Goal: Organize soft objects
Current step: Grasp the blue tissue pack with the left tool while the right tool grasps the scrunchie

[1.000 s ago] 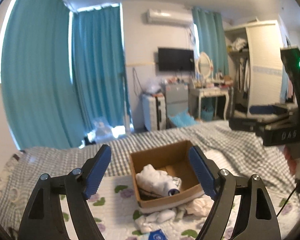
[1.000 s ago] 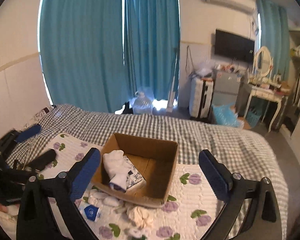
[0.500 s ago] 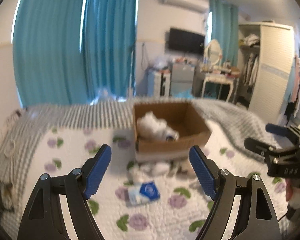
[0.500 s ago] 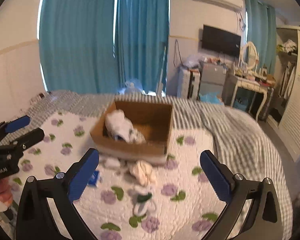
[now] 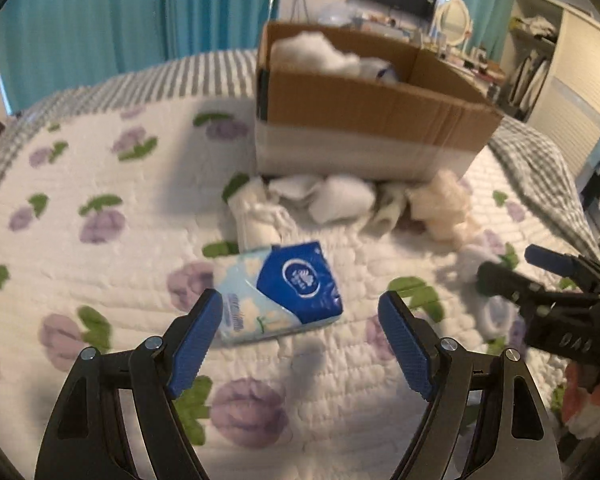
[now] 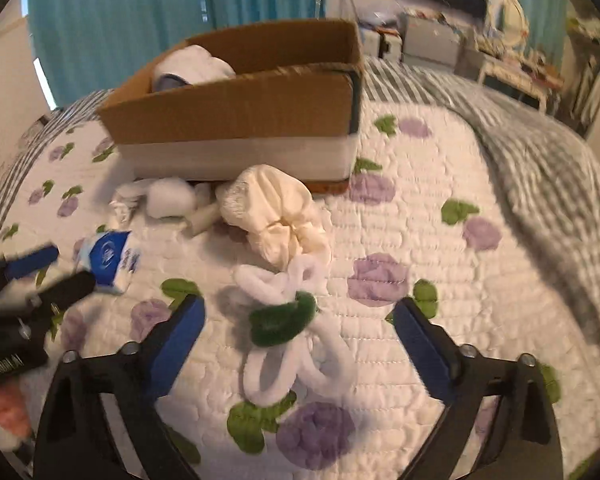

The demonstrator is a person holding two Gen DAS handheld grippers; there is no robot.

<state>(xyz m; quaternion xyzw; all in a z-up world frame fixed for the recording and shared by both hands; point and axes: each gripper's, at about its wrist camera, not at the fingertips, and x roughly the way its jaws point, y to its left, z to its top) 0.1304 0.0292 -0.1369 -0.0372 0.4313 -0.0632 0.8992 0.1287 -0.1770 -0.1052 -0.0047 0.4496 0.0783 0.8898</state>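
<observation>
A blue and white tissue pack point(image 5: 278, 292) lies on the flowered quilt, just ahead of my open, empty left gripper point(image 5: 300, 324). It also shows in the right wrist view point(image 6: 110, 258). My right gripper point(image 6: 298, 326) is open and empty, low over a white and green fluffy soft item point(image 6: 288, 320). A cream cloth bundle point(image 6: 276, 212) and white rolled socks point(image 5: 340, 200) lie in front of the cardboard box point(image 5: 364, 108), which holds white soft items point(image 5: 316, 54). The box shows in the right wrist view too point(image 6: 236, 116).
The flowered white quilt point(image 5: 100, 264) covers the bed, with a grey checked blanket point(image 6: 540, 168) to the right and behind. Teal curtains point(image 6: 120, 20), a dresser and a wardrobe stand beyond the bed.
Both grippers have dropped down and moved in close to the bed. The tissue pack now lies right before the left jaws, the fluffy item before the right jaws.
</observation>
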